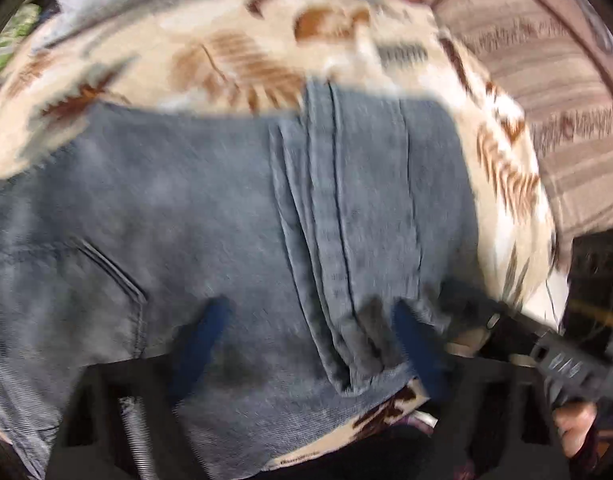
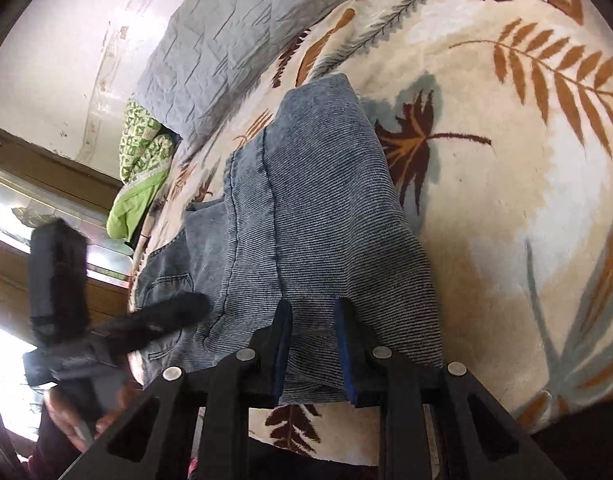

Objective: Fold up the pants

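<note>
Blue-grey jeans (image 1: 186, 208) lie folded lengthwise on a leaf-patterned blanket (image 1: 234, 64). In the blurred left wrist view my left gripper (image 1: 310, 308) points steeply down over the denim. Its blue pads stand wide apart, with a ridge of folded seams (image 1: 346, 240) between them, and neither pad presses on the cloth. In the right wrist view my right gripper (image 2: 313, 304) is shut on the near edge of the jeans (image 2: 326, 208), with denim pinched between its pads. The left gripper's dark fingers (image 2: 162, 320) blur over the pocket area at the left.
The blanket (image 2: 506, 200) spreads wide to the right of the jeans. A grey quilted cover (image 2: 234, 40) and a green patterned cloth (image 2: 142, 152) lie at the far end. Wooden furniture (image 2: 46, 176) stands at the left. A striped cover (image 1: 546, 80) borders the blanket.
</note>
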Motion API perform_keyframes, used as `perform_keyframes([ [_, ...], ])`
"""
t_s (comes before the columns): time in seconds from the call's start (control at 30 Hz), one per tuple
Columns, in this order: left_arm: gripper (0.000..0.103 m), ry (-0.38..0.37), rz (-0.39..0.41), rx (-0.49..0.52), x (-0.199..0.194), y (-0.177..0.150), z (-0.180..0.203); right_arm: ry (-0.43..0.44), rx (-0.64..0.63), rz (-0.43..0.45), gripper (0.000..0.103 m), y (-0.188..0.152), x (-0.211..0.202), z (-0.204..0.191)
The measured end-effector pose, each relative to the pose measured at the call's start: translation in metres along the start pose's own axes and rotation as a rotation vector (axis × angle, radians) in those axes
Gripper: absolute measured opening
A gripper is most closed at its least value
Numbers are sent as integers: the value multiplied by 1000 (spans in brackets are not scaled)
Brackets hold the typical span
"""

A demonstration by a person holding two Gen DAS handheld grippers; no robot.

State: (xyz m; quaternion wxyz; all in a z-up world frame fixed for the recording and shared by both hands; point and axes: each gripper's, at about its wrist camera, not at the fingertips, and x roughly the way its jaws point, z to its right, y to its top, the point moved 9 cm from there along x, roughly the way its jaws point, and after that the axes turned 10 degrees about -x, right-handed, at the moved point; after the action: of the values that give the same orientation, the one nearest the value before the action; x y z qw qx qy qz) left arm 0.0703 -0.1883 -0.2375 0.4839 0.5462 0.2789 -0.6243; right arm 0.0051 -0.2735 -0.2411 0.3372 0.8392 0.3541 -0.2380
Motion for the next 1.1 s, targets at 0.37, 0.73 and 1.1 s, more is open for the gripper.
perform_keyframes([
  [0.37,24,-97,49,87,-6,-23,28,24,43,-8,26,1,3,2],
  [0.73,23,-53,30,140,-1,-22,34,70,111,-11,26,3,7,8],
  [1.1,37,-7,122,121,-49,-27,-3,-14,23,-17,26,23,0,-17],
])
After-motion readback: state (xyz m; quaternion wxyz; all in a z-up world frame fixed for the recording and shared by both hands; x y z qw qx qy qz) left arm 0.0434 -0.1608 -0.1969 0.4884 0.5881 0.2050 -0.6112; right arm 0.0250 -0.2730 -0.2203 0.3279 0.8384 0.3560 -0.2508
